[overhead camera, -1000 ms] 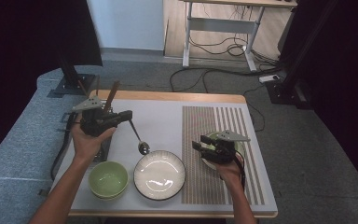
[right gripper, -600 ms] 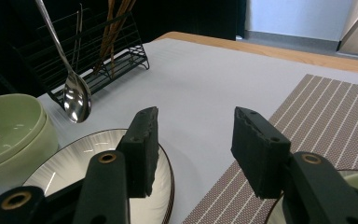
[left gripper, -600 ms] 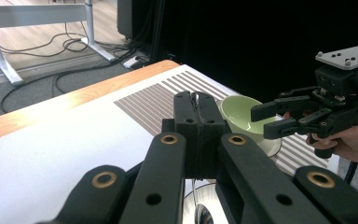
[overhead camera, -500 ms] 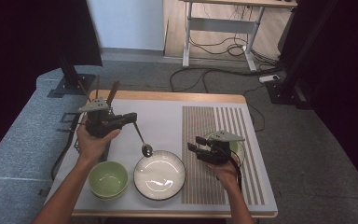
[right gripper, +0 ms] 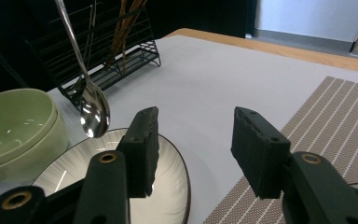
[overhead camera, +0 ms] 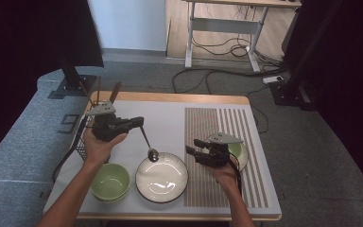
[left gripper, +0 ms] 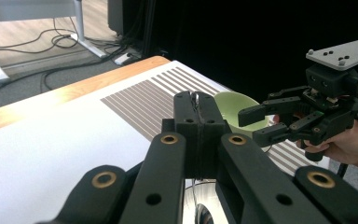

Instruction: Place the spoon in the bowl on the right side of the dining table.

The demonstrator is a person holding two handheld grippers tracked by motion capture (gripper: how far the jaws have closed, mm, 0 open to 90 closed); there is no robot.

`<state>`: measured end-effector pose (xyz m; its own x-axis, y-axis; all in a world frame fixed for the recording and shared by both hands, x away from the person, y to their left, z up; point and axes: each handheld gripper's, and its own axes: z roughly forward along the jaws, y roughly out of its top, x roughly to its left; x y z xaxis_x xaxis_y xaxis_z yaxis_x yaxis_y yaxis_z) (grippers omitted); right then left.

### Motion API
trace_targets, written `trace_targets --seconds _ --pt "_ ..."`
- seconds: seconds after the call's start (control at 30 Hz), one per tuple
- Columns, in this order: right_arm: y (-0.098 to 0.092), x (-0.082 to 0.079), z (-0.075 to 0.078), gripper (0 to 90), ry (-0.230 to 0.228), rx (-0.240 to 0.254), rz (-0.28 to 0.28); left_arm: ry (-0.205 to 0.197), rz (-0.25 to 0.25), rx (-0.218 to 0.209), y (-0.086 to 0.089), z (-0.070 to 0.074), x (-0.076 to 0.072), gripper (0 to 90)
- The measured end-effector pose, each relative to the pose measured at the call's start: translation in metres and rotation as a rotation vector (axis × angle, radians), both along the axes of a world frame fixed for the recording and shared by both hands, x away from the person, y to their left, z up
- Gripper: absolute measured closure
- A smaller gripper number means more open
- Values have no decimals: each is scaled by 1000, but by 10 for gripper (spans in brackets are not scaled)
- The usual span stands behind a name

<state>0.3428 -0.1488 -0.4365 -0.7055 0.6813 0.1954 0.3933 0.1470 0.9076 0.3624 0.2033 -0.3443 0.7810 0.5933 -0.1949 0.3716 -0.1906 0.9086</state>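
Now, compare with a second ago: the left gripper [overhead camera: 133,123] has carried the spoon [overhead camera: 148,143] toward the near edge, so its bowl, which hung over bare mat back then, hangs at the far rim of the plate [overhead camera: 162,178]. The right gripper [overhead camera: 194,147] has slid nearer the plate too, away from the striped mat's far end.

The table [overhead camera: 170,98] carries a grey mat and a striped mat [overhead camera: 208,124]. On the grey one, the plate sits near the front, a stack of green bowls [overhead camera: 110,181] just to its left, a wire rack [overhead camera: 82,137] behind the left hand. Another green bowl [overhead camera: 237,150] sits behind the right gripper.

The left gripper is clenched on the spoon's handle, the spoon slanting down from its jaws. The right gripper stands released, nothing between its jaws, just right of the plate, apart from the spoon.
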Motion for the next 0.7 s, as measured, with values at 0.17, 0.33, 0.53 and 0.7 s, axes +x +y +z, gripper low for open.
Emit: trace_targets --seconds 0.17,0.33,0.53,0.7 --pt "5 -1 0 525 -4 2 18 3 -7 7 -4 -3 0 899" --pt "9 -2 0 525 1 -10 30 8 -13 3 -6 -4 0 898" --pt "13 -2 -1 526 1 -9 34 12 -18 -2 -10 -6 0 899" --pt "17 -2 -2 532 -1 -15 47 19 -25 -7 -13 -7 0 899"
